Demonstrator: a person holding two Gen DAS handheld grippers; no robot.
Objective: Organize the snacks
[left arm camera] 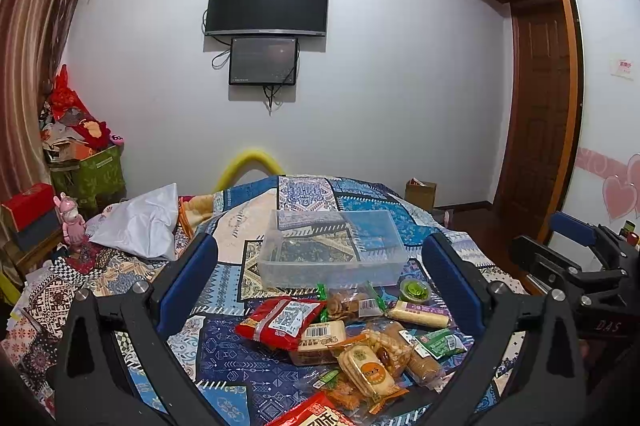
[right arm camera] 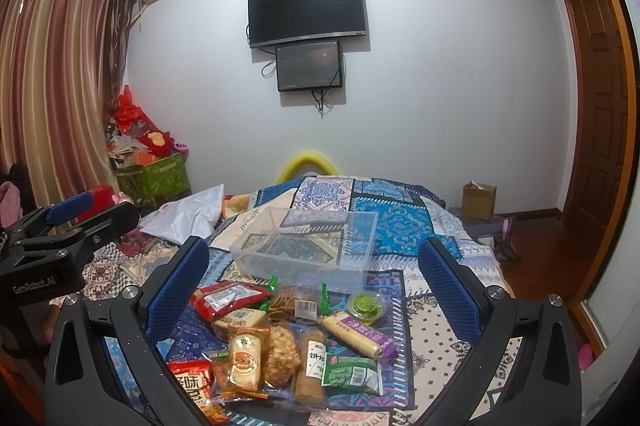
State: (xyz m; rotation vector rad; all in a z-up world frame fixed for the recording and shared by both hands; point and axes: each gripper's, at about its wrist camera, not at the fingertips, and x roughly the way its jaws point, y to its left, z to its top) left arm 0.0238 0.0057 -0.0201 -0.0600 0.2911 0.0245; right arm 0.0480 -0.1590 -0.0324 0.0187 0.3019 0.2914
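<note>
The left gripper (left arm camera: 320, 282) hangs above the near part of the bed (left arm camera: 224, 354), its two blue-padded fingers (left arm camera: 188, 282) spread wide with nothing between them. The right gripper (right arm camera: 316, 284) hangs beside it in the same condition: fingers (right arm camera: 176, 286) fully apart, holding nothing. Each gripper appears at the edge of the other's camera view. The bed carries a blue patchwork cover (right arm camera: 400, 222). A clear plastic bin (left arm camera: 332, 246) stands on the cover toward the middle of the bed, open at the top; through its walls only the cover pattern shows. The snacks lie in a loose pile just in front of the bin, toward the near edge of the bed. A red packet (left arm camera: 280, 320) lies at the left of the pile, touching a pale barcode-labelled block (left arm camera: 320, 336). A bag of brown biscuits (left arm camera: 348, 304) lies closest to the bin. A small green cup (left arm camera: 415, 291) sits at the right, just beside a long pale bar (left arm camera: 418, 314). A green wrapper (right arm camera: 351, 374) and a brown biscuit roll (right arm camera: 311, 366) lie nearer the near edge, touching each other. A round-labelled cracker pack (right arm camera: 245, 358) overlaps what may be a bag of puffed pieces (right arm camera: 282, 356); glare on its wrapping makes this uncertain. A white sheet (left arm camera: 140, 222) lies crumpled at the left side of the bed.
</note>
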